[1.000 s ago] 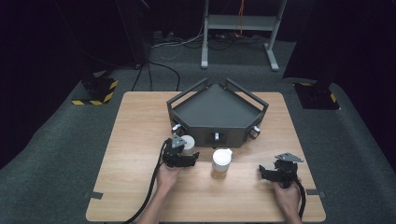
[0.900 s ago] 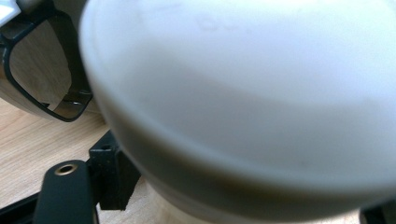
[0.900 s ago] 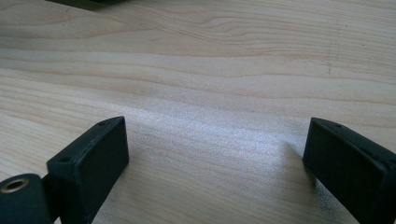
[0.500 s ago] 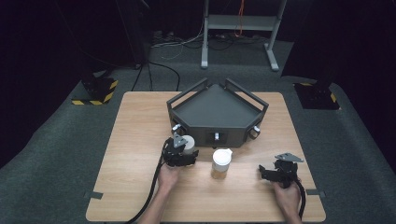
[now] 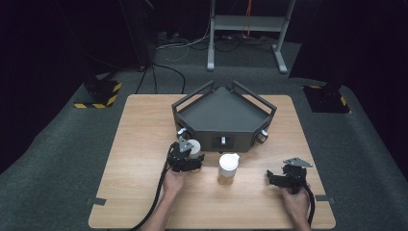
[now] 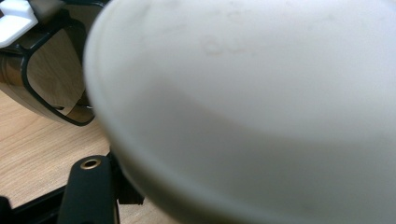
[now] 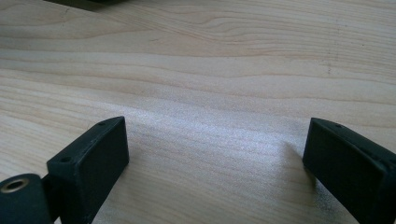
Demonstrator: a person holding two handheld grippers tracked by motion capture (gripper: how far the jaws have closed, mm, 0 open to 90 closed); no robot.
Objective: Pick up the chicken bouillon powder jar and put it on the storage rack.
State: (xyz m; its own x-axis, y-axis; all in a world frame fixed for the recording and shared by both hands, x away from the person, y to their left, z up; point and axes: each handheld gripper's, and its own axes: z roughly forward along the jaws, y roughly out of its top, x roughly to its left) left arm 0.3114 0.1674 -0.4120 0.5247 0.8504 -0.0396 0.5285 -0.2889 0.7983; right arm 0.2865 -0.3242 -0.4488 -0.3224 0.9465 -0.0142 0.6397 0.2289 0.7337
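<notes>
Closing within the last second, the left tongs (image 5: 188, 155) had clamped onto the white cup (image 5: 194, 147), which a second before stood loose between wider jaws; both hands otherwise kept their places. From above, the cup stood on the pale wooden surface (image 5: 139, 144), just in front of the tray (image 5: 223, 115) and near its left front corner, with the tongs reaching in from the person's side. In the left gripper view the cup (image 6: 243, 107) was a smooth, matte white curve, blurred by closeness, with a rounded rim sweeping down its left edge; a black jaw with a brass-coloured eyelet rose at the lower left.

That tray was dark grey and angular, a broad wedge pointing away from the person, with raised bar handles along its slanted back edges and small round knobs on its front faces. A second cup (image 5: 228, 168), taller, with a white lid and an amber lower half, stood between the two hands, apart from both.

Meanwhile the right tongs (image 5: 273, 176) rested low over the surface near the front right, jaws wide apart and gripping nothing. In the right gripper view their black blocky pads (image 7: 91, 154) showed a fine rough texture, and bare wood (image 7: 210, 93) with long flowing grain lay between them.
</notes>
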